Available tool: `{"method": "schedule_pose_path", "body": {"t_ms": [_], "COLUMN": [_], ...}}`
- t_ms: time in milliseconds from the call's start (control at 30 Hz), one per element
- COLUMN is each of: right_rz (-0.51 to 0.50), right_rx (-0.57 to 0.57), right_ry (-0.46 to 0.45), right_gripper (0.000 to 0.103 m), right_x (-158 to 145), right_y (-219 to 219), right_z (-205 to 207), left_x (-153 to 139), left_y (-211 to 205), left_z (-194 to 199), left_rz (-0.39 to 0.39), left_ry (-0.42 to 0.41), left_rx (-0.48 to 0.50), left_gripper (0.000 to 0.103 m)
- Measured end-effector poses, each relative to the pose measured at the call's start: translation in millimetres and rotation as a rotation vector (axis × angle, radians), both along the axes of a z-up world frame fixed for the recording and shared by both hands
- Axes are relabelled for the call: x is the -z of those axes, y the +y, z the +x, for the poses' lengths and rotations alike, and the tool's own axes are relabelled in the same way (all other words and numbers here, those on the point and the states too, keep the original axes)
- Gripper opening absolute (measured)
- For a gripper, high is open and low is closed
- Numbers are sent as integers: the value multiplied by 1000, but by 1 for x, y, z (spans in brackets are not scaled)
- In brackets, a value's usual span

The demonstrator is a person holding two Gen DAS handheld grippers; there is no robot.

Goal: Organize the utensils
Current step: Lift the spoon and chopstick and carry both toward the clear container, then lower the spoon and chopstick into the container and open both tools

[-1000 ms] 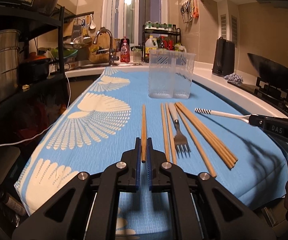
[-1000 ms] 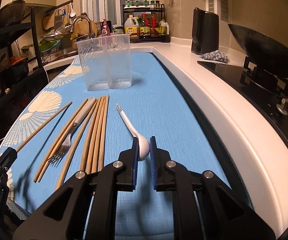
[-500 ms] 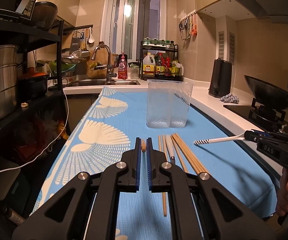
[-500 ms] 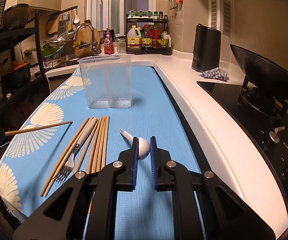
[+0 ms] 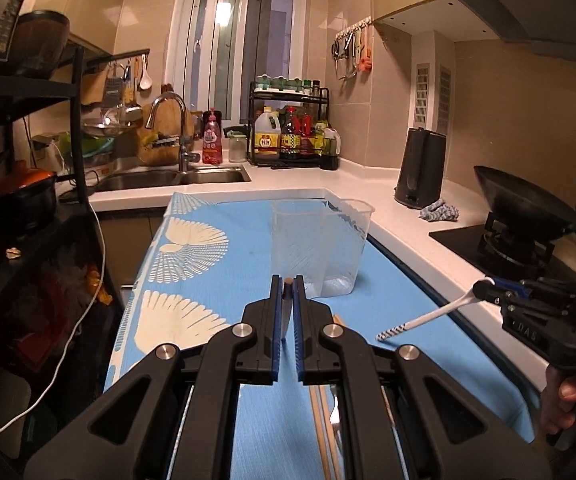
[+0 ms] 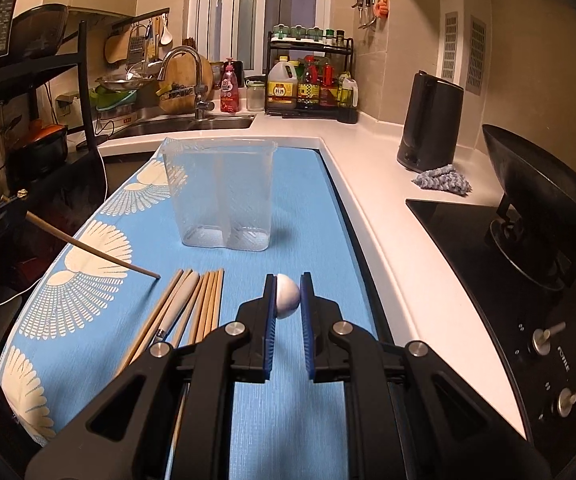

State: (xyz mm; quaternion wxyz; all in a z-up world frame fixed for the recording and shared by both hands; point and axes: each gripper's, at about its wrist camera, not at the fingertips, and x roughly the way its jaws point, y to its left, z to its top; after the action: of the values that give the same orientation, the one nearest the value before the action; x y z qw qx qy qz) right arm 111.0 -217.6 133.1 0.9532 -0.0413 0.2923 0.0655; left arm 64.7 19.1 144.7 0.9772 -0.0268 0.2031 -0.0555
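My left gripper (image 5: 287, 285) is shut on a wooden chopstick (image 5: 287, 282), held above the blue mat; in the right wrist view the chopstick (image 6: 95, 252) slants down with its tip over the mat. My right gripper (image 6: 288, 296) is shut on the bowl of a white spoon (image 6: 286, 295); the left wrist view shows the spoon's striped handle (image 5: 416, 322) pointing down-left in the air. A clear two-part plastic container (image 6: 223, 196) stands upright ahead on the mat. Several chopsticks and a fork (image 6: 185, 304) lie in a row on the mat.
The blue patterned mat (image 6: 308, 200) covers the counter. A black stove (image 6: 488, 272) with a wok (image 6: 540, 184) is at right, a black kettle (image 6: 430, 120) and grey cloth (image 6: 442, 178) behind. Sink (image 5: 175, 176) and bottle rack (image 5: 292, 136) stand at the back, a dark shelf (image 5: 27, 92) at left.
Both grippers have lifted their utensils off the mat and risen. The chopstick and spoon now hang in the air, tilted downward, closer to the container.
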Motion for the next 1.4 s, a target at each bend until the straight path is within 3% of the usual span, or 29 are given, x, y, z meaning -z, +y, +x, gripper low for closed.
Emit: {"method": "schedule_pose_path", "body": {"t_ms": [333,600,967,1100,1267,1400], "right_rz": [-38,-34,28,9,-16,-30], "right_rx": [-54,-72,-144,-137,-130,-110], "right_ry": [26,36,-19,-56,-54,-3], "right_gripper": [12,12,12,12,12,12], "right_x": [-29,-62,-166,-190,-183,-150], "right_y": [11,16,27,35,47,52], "right_z": [29,56,97,122,156,181], "left_x": [-33,-63,-150,-172,-171,-138], "left_y": [12,7,8,8,11,8], "left_z": [52,78,125,147,181,211], "left_rz": [-82,-50,-87,-104,-117,-129], "left_ry": [140,183,90,45,34,88], "left_rx": [77,91,122,109,84,78], "left_gripper": [5,5,5,5,5,5]}}
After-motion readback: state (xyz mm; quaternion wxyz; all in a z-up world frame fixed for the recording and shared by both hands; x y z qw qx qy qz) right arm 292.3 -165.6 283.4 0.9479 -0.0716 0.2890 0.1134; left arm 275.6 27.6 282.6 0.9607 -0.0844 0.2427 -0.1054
